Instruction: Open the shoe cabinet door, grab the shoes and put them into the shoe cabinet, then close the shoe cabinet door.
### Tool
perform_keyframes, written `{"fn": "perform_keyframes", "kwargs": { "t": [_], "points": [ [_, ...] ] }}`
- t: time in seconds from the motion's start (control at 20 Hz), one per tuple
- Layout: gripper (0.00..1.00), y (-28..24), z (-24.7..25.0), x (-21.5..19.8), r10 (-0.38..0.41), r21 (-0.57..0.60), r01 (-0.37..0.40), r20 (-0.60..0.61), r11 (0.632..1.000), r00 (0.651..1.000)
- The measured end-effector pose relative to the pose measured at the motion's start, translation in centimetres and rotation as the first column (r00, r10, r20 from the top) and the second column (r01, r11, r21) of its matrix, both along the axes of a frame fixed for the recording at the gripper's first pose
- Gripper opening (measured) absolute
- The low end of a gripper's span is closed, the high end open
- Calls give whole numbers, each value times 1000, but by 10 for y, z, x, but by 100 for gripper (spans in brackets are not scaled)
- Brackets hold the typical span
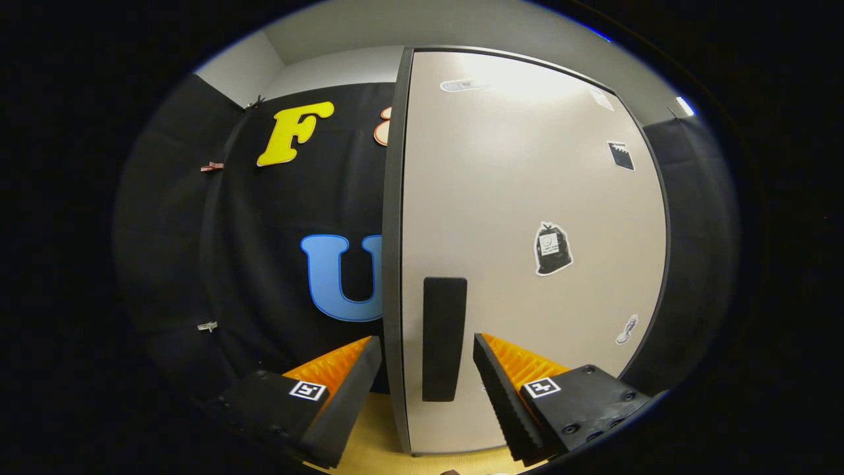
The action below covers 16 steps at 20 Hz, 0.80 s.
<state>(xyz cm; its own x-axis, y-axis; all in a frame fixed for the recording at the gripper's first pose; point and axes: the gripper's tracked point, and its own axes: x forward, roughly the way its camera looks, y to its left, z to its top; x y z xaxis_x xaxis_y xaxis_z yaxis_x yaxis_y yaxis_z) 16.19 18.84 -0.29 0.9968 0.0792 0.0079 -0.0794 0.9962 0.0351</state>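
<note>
The shoe cabinet (527,198) stands upright just ahead, a tall pale box with a dark frame. Its door (514,277) looks shut, flush with the frame. A dark vertical bar handle (444,338) sits near the door's left edge, low down. My gripper (427,348) is open, its two fingers on either side of the handle and the door's left edge. The left finger (343,382) is beside the cabinet's left side, the right finger (508,389) is in front of the door. I cannot tell whether either finger touches the handle.
Several stickers (552,249) dot the door. The cabinet stands on a light wooden surface (376,435). A black cloth wall (283,264) hangs behind and to the left, with small clips (211,167) pinned to it. A grey room wall rises above.
</note>
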Motion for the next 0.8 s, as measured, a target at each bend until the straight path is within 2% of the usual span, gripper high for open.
{"fn": "perform_keyframes", "kwargs": {
  "t": [0.05,0.15,0.25,0.35,0.5,0.6,0.7,0.8],
  "points": [
    [82,1,0,1,0,1,0,5,1000,1000],
    [75,2,-3,10,-11,12,11,-5,1000,1000],
    [72,-10,-1,14,-59,24,59,0,998,998],
    [42,-14,-5,22,-62,36,63,-16,997,998],
    [43,-14,-12,23,-55,-41,54,-28,998,998],
    [37,-12,-11,24,-39,-55,39,-2,998,999],
    [36,-15,-12,24,-45,-28,44,-12,999,999],
    [30,-16,-13,27,-47,28,48,-40,998,998]
  ]
}}
